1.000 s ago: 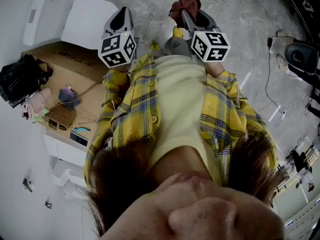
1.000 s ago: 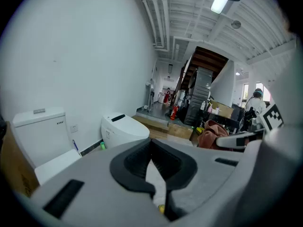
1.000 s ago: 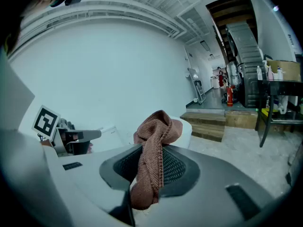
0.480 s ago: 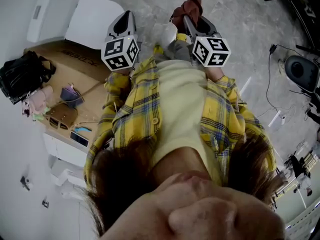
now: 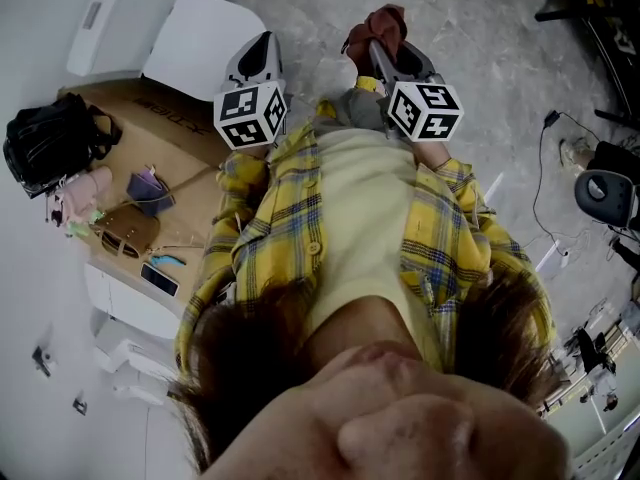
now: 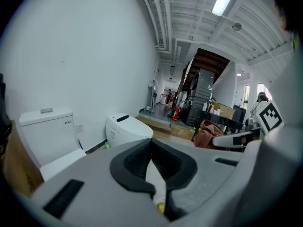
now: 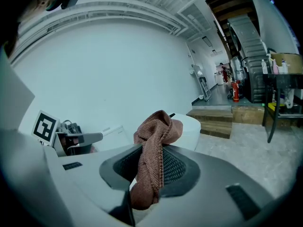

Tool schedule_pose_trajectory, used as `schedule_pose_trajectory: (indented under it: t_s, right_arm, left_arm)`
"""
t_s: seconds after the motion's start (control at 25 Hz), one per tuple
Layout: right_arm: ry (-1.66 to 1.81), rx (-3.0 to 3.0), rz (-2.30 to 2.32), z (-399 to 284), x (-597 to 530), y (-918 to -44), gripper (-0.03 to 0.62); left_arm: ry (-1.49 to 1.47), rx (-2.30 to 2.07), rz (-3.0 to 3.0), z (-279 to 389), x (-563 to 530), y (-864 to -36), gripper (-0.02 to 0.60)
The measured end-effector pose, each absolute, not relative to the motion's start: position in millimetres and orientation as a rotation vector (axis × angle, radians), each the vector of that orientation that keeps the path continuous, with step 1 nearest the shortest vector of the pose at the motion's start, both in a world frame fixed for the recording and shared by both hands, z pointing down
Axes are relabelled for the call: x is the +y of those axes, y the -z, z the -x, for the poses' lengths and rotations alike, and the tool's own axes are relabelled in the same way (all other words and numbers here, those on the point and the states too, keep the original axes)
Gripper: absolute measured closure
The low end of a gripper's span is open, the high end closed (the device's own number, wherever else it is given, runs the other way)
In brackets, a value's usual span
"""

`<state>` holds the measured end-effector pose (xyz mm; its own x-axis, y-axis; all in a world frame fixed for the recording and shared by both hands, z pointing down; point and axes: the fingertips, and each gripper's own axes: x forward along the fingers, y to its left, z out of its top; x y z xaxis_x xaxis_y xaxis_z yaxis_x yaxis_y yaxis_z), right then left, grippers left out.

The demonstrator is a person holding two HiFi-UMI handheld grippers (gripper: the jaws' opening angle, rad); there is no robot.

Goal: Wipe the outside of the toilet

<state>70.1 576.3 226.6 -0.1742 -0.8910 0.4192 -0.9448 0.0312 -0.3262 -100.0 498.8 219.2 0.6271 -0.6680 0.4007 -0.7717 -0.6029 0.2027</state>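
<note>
Drift, nothing more: over the last second the head view has slid a shade rightward, toilet (image 5: 205, 38) and both grippers together, so the gap between them hasn't closed. By my read, wiping hasn't started; the toilet sits ahead and to the left, well apart. Right gripper (image 5: 385, 48) is held out front, fingers pinching the brown cloth (image 7: 152, 174), which is bunched upward. Left gripper (image 6: 151, 143) rides level beside it, fingers pressed together on nothing.
</note>
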Motion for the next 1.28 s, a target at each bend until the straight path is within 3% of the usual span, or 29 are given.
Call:
schedule_pose_trajectory:
  t_s: [0.48,1.28]
  right_arm:
    - [-0.879,-2.217,-1.851,-76,520,-241,0.477]
    - [-0.884,-2.333,-1.738,-151,387,-243,0.477]
  left_arm:
    - [-0.388,-1.250,-2.440,96,457,-222,0.574]
    - [-0.427,-1.347,-2.392,19,344,-217,0.574]
